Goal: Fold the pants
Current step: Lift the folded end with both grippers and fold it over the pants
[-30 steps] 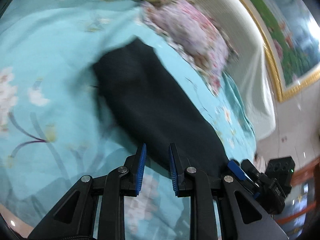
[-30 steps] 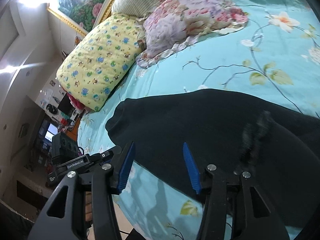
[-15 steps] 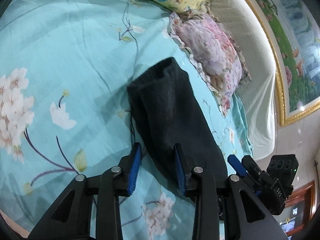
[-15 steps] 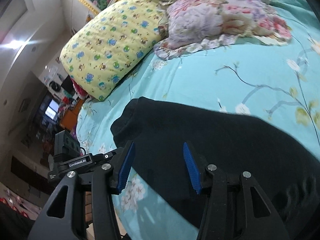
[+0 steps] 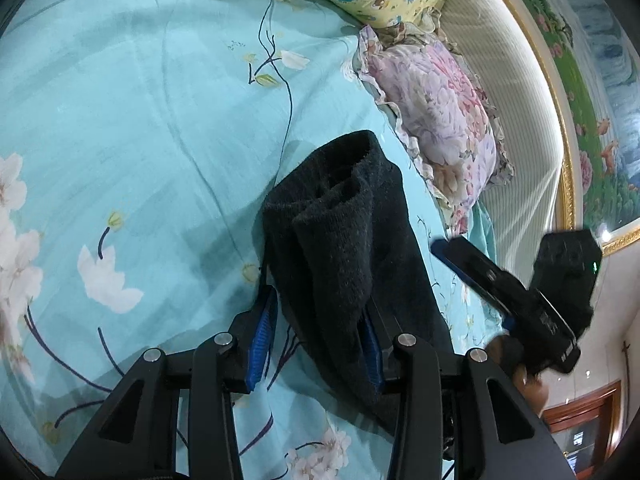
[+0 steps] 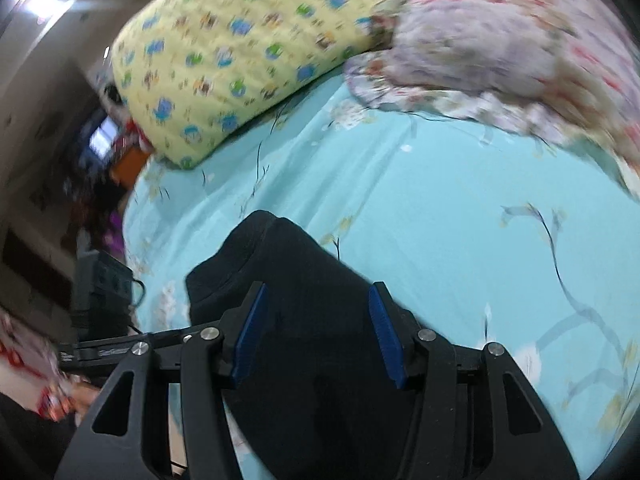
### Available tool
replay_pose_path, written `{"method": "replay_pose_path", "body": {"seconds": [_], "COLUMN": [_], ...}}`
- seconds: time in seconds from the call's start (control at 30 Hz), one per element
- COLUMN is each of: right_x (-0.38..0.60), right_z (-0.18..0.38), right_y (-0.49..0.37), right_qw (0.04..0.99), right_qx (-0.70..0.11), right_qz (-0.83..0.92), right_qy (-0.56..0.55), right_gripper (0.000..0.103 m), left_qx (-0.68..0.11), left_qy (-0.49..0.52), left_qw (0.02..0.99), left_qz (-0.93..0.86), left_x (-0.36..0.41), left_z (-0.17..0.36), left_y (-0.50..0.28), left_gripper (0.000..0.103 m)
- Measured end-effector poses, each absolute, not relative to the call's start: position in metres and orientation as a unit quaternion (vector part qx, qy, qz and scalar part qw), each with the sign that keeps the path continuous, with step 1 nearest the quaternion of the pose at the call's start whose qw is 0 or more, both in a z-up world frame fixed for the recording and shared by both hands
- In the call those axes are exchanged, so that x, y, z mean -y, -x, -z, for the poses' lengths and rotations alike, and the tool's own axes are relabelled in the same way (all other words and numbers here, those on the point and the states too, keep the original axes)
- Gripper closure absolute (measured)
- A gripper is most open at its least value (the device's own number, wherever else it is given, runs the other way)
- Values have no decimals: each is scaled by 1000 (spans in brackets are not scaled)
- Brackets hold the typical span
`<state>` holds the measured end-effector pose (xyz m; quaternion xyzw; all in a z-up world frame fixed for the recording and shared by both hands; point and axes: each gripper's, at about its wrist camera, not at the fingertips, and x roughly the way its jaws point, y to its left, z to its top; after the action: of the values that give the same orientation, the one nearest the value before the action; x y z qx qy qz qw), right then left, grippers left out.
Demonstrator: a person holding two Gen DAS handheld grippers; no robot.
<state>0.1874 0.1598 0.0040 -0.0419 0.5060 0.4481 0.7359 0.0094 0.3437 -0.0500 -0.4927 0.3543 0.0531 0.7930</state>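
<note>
Evidently the pants point(image 5: 352, 248) were soft, thick knit, limp and light, lying on the bedsheet point(image 5: 120, 120) near the floral pillow point(image 5: 436, 120). The left gripper point(image 5: 316, 340) stood wide astride a bunched fold; the right gripper point(image 6: 318, 332) stood wide above dark cloth. Best hold judged: doubled edge.

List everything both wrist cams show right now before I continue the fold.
pants: one, black, bunched on the bedsheet, running between both tongs
bedsheet: one, turquoise with flower print, under everything
yellow pillow: one, yellow with small cartoon prints, at the head of the bed
floral pillow: one, pink and lilac with a frill, beside the yellow pillow
headboard: one, cream ribbed, behind the pillows
left tongs: black with blue pads, fabric between the pads
right tongs: black with blue pads, wide apart over the pants
</note>
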Motion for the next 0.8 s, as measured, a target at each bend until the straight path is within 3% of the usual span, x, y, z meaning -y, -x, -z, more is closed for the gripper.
{"method": "replay_pose_path", "body": {"seconds": [0.3,0.43,0.5,0.67,0.8], "right_x": [-227,-233,-231,-219,-206], "right_z": [34,44,41,25,4], "right_y": [-211,-218,-216,-210,-206], "right_qw": [672,653,653,666,679], "right_qx": [-533,-549,-545,-531,-517], "right_qz": [-494,-507,-511,-512,-514], "right_qy": [138,124,122,108,84], "right_gripper": [49,72,78,82,83], "left_qx": [-352,-353,-355,-348,-333], "left_qy": [490,481,476,463,445], "left_qw": [796,800,802,813,830], "left_qz": [-58,-64,-65,-56,-43], "left_x": [-344,-344,-344,-338,-327], "left_z": [52,52,51,41,18], "left_y": [-15,-20,-22,-23,-22], "left_gripper": [64,71,75,86,89]}}
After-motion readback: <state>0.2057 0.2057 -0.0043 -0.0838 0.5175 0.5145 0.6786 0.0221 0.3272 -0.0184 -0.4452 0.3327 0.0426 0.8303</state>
